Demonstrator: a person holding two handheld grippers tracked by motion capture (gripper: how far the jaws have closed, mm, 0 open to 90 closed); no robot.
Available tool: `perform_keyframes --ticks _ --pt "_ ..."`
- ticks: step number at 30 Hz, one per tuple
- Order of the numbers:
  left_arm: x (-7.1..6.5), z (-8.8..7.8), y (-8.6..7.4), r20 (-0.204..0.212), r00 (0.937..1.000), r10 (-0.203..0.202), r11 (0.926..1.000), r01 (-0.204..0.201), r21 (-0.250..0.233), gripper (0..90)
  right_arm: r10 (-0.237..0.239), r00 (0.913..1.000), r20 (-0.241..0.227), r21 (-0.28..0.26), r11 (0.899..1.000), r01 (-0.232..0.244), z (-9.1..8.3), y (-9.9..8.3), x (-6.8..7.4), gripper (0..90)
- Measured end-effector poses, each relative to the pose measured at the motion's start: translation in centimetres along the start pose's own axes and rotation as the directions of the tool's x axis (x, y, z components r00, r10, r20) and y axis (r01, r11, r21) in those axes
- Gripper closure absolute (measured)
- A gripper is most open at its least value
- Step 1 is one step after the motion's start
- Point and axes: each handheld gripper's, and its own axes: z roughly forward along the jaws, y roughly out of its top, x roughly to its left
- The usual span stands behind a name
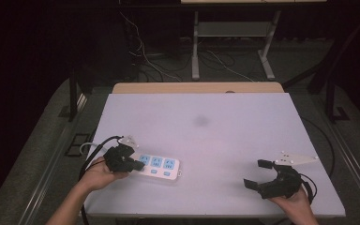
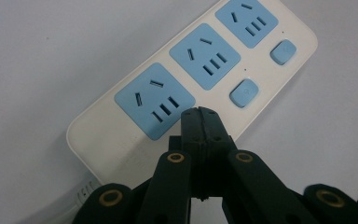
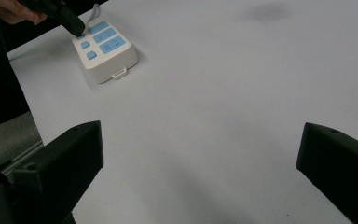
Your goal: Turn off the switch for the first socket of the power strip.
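White table (image 1: 225, 136) in dark room; left gripper (image 2: 199, 116) pressed together over power strip (image 2: 121, 135), right gripper (image 3: 200, 154) wide apart.

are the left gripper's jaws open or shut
Shut: the left gripper has its jaws pressed together with no gap, tips over the power strip.

In the left gripper view the left gripper (image 2: 199, 114) covers the power strip's (image 2: 121, 140) near edge, so any third button there is hidden, and the strip's far end is cut by the top edge. In the high view its socket slots are too small to tell.
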Motion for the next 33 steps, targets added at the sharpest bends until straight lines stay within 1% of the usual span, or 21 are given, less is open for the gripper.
perform_keyframes --ticks 4,6,11,13,19,23,26,31,33 --pt "-0.01 0.06 -0.05 0.004 1.0000 -0.007 1.0000 0.007 0.000 89.8 0.000 1.0000 -0.001 0.004 1.000 0.000 0.05 -0.01 0.07 0.3" --pt "0.06 0.14 -0.07 -0.007 1.0000 -0.005 1.0000 0.005 -0.003 89.8 -0.001 1.0000 0.000 0.004 1.000 0.001 0.07 -0.01 0.06 0.3" --pt "0.29 0.17 -0.24 0.007 0.9996 -0.028 0.9994 0.028 -0.021 89.8 -0.002 1.0000 0.003 0.003 1.000 0.002 0.05 -0.04 -0.03 0.3" --pt "0.25 0.17 -0.19 0.003 0.9998 -0.022 0.9996 0.022 -0.017 89.8 -0.001 1.0000 0.003 0.002 1.000 0.001 0.05 -0.04 -0.06 0.3" --pt "0.24 0.14 -0.07 0.002 0.9996 -0.027 0.9996 0.027 -0.009 89.7 0.003 1.0000 0.004 0.001 1.000 -0.003 -0.02 -0.04 -0.08 0.3" --pt "0.18 0.13 -0.12 -0.002 0.9997 -0.025 0.9996 0.025 -0.016 89.6 0.006 1.0000 0.005 -0.002 1.000 -0.006 -0.06 -0.05 -0.16 0.3" --pt "0.21 0.15 -0.18 0.001 0.9994 -0.034 0.9991 0.034 -0.024 89.6 0.006 1.0000 0.005 -0.003 1.000 -0.006 -0.07 -0.06 -0.19 0.3" --pt "0.13 0.09 -0.11 -0.005 0.9996 -0.027 0.9995 0.027 -0.015 89.6 0.007 1.0000 0.005 -0.004 1.000 -0.007 -0.07 -0.05 -0.19 0.3" --pt "0.22 -0.34 0.03 -0.004 0.9993 -0.036 0.9987 0.036 -0.036 89.5 0.009 0.9999 0.006 -0.005 1.000 -0.009 -0.12 -0.04 -0.20 0.3"
